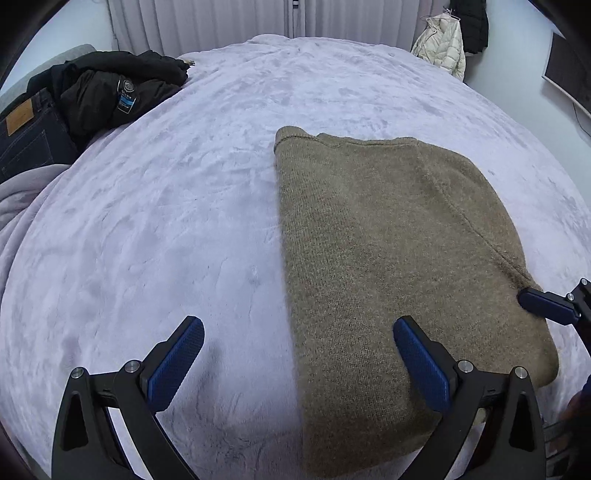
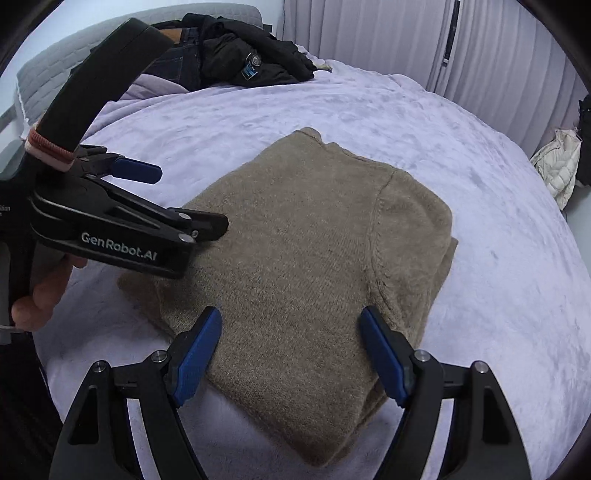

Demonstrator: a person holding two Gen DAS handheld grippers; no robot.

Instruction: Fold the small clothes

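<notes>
The left gripper (image 1: 298, 332) is released, its blue ribbed pads spread wide with nothing between them. One pad hangs above the sweater (image 1: 388, 258), the other above the bare bed (image 1: 147, 240).

The right gripper (image 2: 291, 325) is also released, and both its pads hover over the near edge of the sweater without pressing it.

The sweater is a tan, fuzzy knit, folded into a thick rectangle. It lies flat on the bed just ahead of both grippers, with a seam curving across its top layer.

The bed cover is pale lilac plush with brushed marks. Far beyond the left gripper lies a black jacket (image 1: 118, 92) beside dark jeans (image 1: 26, 133). A cream quilted coat (image 1: 441, 46) hangs near the pleated curtain (image 1: 229, 22).
</notes>
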